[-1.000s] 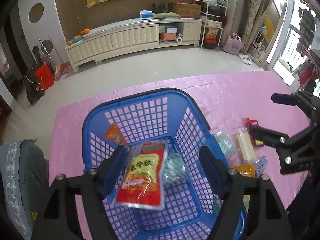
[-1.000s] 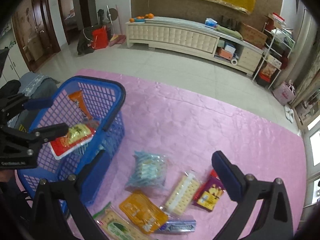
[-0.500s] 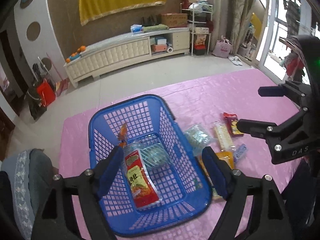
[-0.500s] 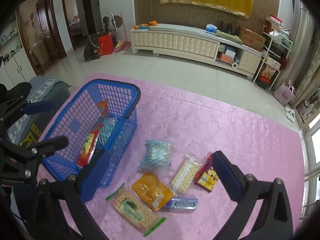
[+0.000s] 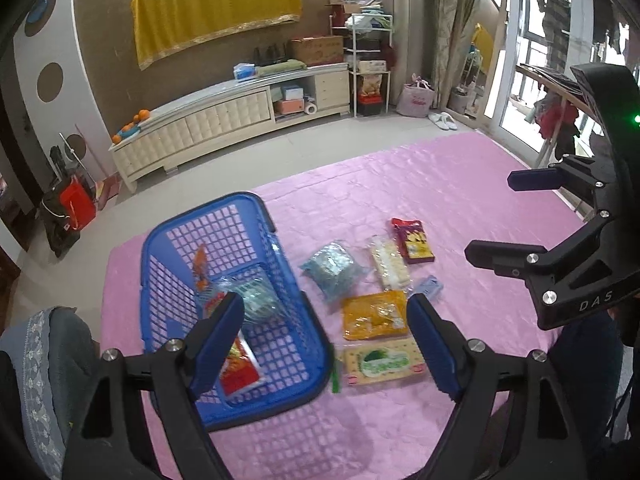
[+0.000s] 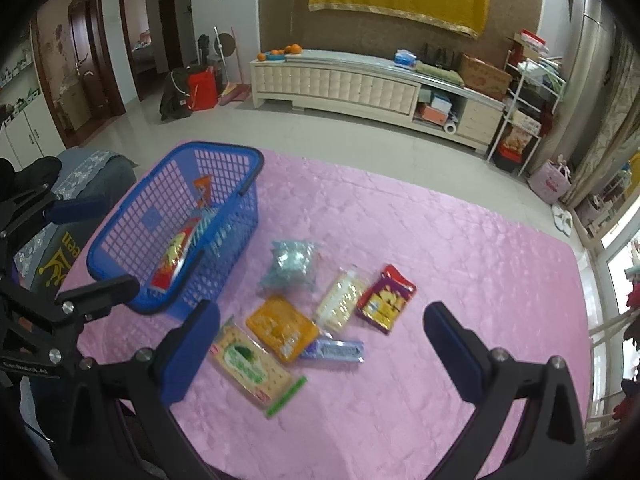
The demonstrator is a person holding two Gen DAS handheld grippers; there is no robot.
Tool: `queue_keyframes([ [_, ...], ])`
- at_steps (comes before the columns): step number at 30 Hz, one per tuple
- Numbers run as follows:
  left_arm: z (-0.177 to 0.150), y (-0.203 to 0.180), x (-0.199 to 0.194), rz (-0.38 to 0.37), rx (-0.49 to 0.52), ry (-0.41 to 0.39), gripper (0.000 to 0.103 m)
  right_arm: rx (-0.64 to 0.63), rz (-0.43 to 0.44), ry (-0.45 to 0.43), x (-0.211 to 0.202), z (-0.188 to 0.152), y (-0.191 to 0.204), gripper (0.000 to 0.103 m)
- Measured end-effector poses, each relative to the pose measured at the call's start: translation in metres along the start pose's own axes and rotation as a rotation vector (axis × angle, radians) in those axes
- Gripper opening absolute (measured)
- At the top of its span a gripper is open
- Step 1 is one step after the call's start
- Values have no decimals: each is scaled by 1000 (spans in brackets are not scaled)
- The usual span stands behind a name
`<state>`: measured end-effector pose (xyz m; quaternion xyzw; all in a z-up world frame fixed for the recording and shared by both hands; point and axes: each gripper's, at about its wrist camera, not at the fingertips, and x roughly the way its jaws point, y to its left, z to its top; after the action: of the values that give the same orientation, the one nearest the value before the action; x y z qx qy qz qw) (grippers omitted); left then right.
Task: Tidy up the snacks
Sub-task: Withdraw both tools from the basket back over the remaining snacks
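Observation:
A blue basket [image 5: 256, 200] [image 6: 224, 150] stands at the left of the pink cloth. In it lie a red snack packet [image 5: 240, 368] [image 6: 174, 256], an orange packet [image 5: 200, 264] and a clear teal bag [image 5: 256, 296]. To its right on the cloth lie a teal candy bag [image 6: 290, 264], a cracker pack [image 6: 340, 300], a red-purple packet [image 6: 386, 298], an orange pack [image 6: 280, 330], a green-label biscuit pack [image 6: 252, 360] and a blue gum pack [image 6: 334, 350]. My left gripper [image 5: 324, 312] hangs over the basket's right wall, jaws opening, nothing between them. My right gripper [image 6: 320, 316] is open and bare above the loose packs.
The pink cloth [image 5: 440, 184] covers the whole table, with floor beyond its far edge. A grey cushioned seat [image 5: 40, 340] sits by the table's left edge. A long cream cabinet [image 6: 340, 84] stands across the room.
The red packet left my left gripper's fingers and now lies in the basket. Both grippers drew back and up, and the left one swung right, toward the loose packs.

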<state>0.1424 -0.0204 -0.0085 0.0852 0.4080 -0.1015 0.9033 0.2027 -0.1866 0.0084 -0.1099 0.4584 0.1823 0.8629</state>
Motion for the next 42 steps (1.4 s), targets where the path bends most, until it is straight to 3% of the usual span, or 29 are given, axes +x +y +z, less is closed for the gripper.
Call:
queue_keyframes([
  [16, -37, -33, 12, -15, 13, 66, 82, 10, 28, 64, 11, -61, -18, 103],
  [29, -77, -78, 23, -41, 119, 90, 82, -192, 97, 37, 22, -103, -9, 103],
  [42, -92, -89, 64, -43, -10, 132, 82, -279, 140, 71, 67, -115, -25, 103],
])
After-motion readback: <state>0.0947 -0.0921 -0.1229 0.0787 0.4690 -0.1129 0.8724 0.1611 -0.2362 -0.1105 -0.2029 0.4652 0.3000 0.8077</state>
